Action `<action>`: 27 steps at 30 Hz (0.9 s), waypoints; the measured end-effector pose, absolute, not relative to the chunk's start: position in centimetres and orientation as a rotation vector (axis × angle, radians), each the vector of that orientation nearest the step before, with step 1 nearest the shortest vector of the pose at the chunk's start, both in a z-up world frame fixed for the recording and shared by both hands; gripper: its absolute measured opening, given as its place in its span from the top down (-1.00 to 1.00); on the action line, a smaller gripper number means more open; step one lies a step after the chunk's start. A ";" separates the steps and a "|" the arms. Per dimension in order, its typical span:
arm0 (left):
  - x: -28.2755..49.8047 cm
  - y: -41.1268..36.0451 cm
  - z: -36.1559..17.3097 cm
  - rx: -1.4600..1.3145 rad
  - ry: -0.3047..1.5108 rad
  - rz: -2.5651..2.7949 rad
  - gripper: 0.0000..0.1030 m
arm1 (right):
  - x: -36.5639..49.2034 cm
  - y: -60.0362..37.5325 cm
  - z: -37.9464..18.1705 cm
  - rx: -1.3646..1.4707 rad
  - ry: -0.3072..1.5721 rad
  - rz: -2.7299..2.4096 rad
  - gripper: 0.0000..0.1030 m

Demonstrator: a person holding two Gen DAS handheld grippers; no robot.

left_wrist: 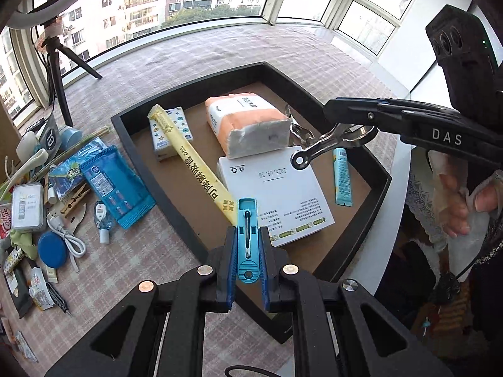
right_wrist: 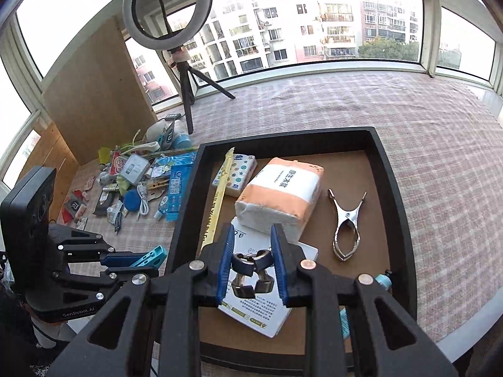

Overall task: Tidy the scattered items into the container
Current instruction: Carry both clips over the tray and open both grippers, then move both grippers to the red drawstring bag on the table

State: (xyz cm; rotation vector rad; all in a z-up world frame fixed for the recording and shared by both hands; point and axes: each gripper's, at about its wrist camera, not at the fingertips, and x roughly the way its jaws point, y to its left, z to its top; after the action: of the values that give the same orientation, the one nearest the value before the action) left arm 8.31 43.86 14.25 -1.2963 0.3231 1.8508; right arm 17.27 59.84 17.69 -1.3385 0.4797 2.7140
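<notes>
A black tray (left_wrist: pixel 147 169) with a brown floor holds an orange tissue pack (left_wrist: pixel 248 125), a white box (left_wrist: pixel 276 194), a long yellow packet (left_wrist: pixel 195 163), a starred tissue pack (left_wrist: pixel 160 135) and a light-blue tube (left_wrist: pixel 342 176). My left gripper (left_wrist: pixel 247 232) is shut on a light-blue plastic clip (left_wrist: pixel 247 245) above the tray's near rim. My right gripper (right_wrist: pixel 253 245) is shut on a metal clamp (right_wrist: pixel 251 271) over the white box (right_wrist: pixel 261 311). A second metal clamp (right_wrist: pixel 345 223) lies on the tray (right_wrist: pixel 188 207) floor. The left gripper (right_wrist: pixel 147 264) hangs left of the tray.
Left of the tray, scattered items lie on the checked cloth: a blue wipes packet (left_wrist: pixel 116 185), a white cable (left_wrist: pixel 70 238), a blue round lid (left_wrist: pixel 52 249), a wooden peg (left_wrist: pixel 75 201). A ring light on a tripod (right_wrist: pixel 188 94) stands behind them. A person's hand (left_wrist: pixel 456 207) shows at the right.
</notes>
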 end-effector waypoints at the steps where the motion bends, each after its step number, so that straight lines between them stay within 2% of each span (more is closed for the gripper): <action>1: 8.7 44.6 14.3 -1.287 0.334 1.837 0.78 | 17.5 60.6 17.6 -1.330 0.485 2.689 0.54; 3: 9.6 45.9 14.6 -1.267 0.353 1.818 0.78 | 18.2 62.0 17.5 -1.313 0.500 2.640 0.54; 4: 9.9 46.5 14.8 -1.255 0.360 1.817 0.52 | 18.3 62.6 17.3 -1.311 0.506 2.613 0.53; 5: 10.1 47.0 14.9 -1.256 0.368 1.819 0.17 | 18.3 63.1 17.1 -1.310 0.506 2.583 0.48; 6: 10.2 47.3 15.0 -1.255 0.364 1.822 -0.59 | 18.3 63.5 16.9 -1.317 0.508 2.552 0.22; 7: 10.3 47.3 15.3 -1.237 0.346 1.834 -0.71 | 18.4 63.8 16.7 -1.311 0.517 2.526 -0.04; 9: 10.4 47.3 15.7 -1.207 0.359 1.861 -0.70 | 18.6 64.1 16.7 -1.289 0.533 2.518 -0.12; 18: 8.9 44.4 14.9 -1.230 0.371 1.964 -0.62 | 16.7 61.8 17.4 -1.298 0.471 2.594 -0.12; 27: 5.5 35.6 13.0 -1.349 0.238 2.139 -0.61 | 12.8 56.6 17.0 -1.404 0.343 2.687 -0.12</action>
State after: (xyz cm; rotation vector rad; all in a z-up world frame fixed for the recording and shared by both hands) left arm 5.45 35.55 13.01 -1.3491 0.2377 2.1392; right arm 12.82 56.63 17.05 -1.4037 0.3434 2.6867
